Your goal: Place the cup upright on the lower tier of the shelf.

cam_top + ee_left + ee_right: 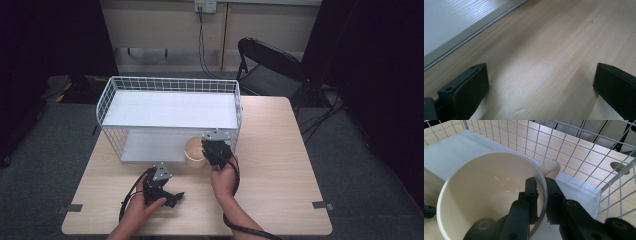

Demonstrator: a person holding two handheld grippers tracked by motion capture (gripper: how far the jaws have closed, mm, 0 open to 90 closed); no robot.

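I have the right tool (541,202) clamped on the rim of the cream mug (486,195), one jaw inside the wall and one outside, beside the handle. The mug sits at the front edge of the white wire rack (170,85), on its lower shelf, on the pale wood table (280,175). My left tool (541,87) rests low over bare table, jaws spread wide, nothing between them. Behind the table are a black folding chair (272,65), grey carpet and a cream wall.
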